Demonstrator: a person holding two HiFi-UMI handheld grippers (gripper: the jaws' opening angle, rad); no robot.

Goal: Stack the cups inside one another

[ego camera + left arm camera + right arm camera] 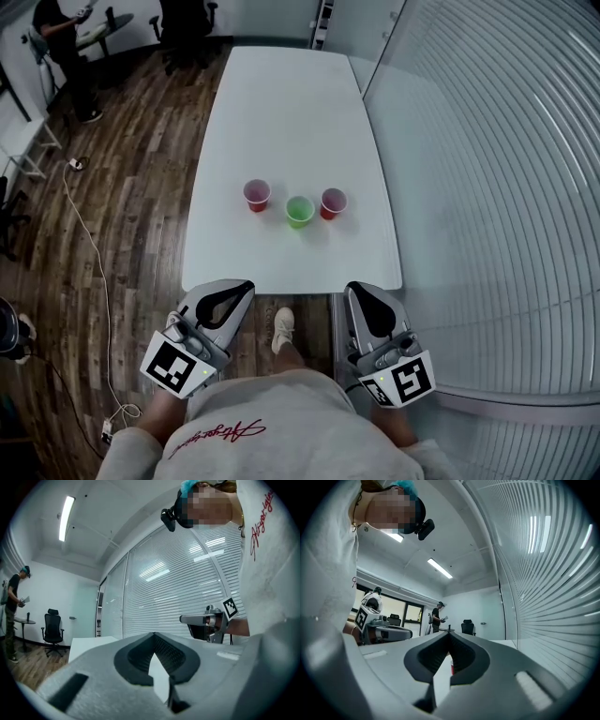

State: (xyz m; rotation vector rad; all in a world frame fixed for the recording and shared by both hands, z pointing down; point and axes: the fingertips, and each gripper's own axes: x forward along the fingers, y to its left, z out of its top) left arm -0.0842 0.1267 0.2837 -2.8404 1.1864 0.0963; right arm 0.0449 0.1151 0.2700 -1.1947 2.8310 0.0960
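The left gripper [246,287], grey with a marker cube at its rear, has its jaws closed together with nothing between them; its own view shows the dark pads meeting at the tip [153,635]. The right gripper [355,287] has its jaws pressed together and empty too, as its own view shows [449,634]. Both are held level just short of the near edge of the long white rectangular table [281,103], one at each near corner, pointing along it. Each gripper shows in the other's view, held out beside it [208,620] [379,631].

Three plastic cups stand upright and apart in a loose row across the table's near half. A red cup with a pale pink inside [256,194] is towards the table's left edge, a green cup [300,211] is in the middle and slightly nearer the near edge, and a second red cup [333,202] is towards the right edge. None is inside another.

Left of the table lies a dark wooden plank floor [141,187] with a white cable [94,253] trailing over it. Right of the table runs a glass wall with horizontal blinds [506,187]. Beyond the table's far left corner stands a person in dark clothes [66,47].
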